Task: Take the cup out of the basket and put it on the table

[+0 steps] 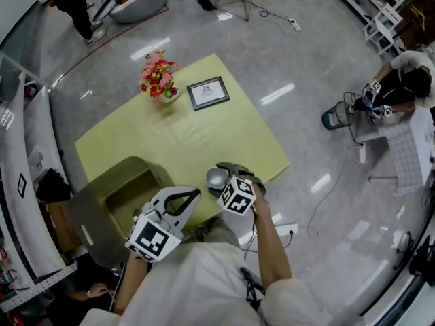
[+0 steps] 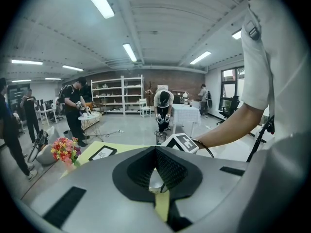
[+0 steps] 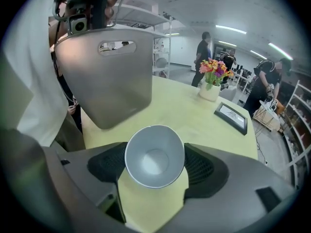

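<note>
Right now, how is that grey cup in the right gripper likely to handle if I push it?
The cup looks rigid, since it holds its round rim between the pads of the right gripper. Its smooth wall probably slips easily. Narrower at the base than the rim, it may tip.

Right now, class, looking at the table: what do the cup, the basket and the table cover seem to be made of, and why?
The cup: probably glazed ceramic or plastic; pale grey, smooth, soft sheen, thin rim.
The basket: likely moulded plastic; matte grey, rigid wall with cut-out handle slot.
The table cover: seemingly cloth or sheet; flat, matte, yellow-green.
</note>
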Motion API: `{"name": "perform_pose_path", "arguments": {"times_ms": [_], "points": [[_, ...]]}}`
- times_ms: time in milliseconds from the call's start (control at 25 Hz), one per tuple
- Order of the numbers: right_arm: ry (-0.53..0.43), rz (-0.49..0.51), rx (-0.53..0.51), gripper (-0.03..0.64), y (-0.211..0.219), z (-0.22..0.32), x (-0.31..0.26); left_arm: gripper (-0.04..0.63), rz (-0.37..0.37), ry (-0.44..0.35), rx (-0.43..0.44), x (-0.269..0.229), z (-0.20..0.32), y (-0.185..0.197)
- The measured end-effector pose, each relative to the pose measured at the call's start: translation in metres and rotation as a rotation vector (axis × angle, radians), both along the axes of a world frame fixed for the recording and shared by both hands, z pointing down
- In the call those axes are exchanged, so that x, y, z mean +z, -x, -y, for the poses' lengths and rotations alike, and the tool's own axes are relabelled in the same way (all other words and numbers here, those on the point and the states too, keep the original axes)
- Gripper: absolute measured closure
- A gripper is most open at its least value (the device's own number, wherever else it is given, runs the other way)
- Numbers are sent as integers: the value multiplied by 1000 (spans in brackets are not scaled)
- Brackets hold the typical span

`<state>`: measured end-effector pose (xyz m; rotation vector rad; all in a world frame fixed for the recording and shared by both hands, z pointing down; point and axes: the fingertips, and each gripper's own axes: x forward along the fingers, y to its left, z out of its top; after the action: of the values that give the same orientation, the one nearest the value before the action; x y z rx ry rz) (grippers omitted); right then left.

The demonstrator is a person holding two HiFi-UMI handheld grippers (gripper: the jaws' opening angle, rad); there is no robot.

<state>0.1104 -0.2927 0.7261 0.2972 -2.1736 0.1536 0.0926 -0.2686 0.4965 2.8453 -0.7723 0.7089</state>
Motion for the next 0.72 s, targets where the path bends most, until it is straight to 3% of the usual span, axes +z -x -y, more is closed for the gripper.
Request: {"name": "perform_pose_path", "arguments": {"times_ms": [440,720], "points": [[13,22,19,222,-3,-2,-4,586,-2,0,0,0,-2,1],[-47,71,72,222,-16,-4,-41,586,-18,-5,-6,-2,-2,1]]}}
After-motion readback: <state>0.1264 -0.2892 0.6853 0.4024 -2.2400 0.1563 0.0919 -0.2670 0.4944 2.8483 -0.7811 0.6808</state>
